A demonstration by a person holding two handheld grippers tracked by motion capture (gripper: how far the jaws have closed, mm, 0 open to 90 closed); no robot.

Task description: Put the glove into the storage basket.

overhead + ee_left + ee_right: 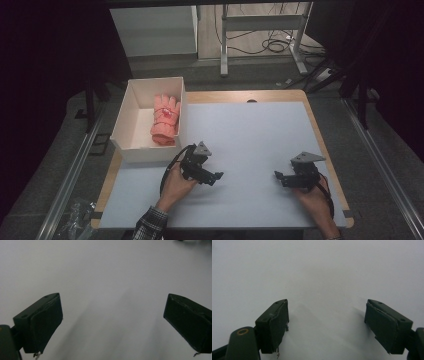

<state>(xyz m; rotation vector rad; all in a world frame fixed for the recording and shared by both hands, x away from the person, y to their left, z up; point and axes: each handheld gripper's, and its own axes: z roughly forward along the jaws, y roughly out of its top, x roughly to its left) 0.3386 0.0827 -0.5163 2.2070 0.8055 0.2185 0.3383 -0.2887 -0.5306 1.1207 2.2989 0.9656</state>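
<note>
A pink knitted glove (165, 120) lies inside the white open box (131, 120) at the table's far left. My left gripper (216, 176) rests low over the white table sheet, right of the box's near corner, jaws pointing right. Its own view shows the left gripper (112, 325) wide open with bare sheet between the jaws. My right gripper (278, 177) sits near the table's right side, jaws pointing left toward the other one. The right gripper (326, 325) stands open too, nothing between its pads.
The white sheet (250, 145) covers a wooden tabletop whose edge (327, 150) shows at the right. Beyond the table stand a metal frame (260, 30) and loose cables on the floor. A crumpled plastic bag (75, 215) lies at the lower left.
</note>
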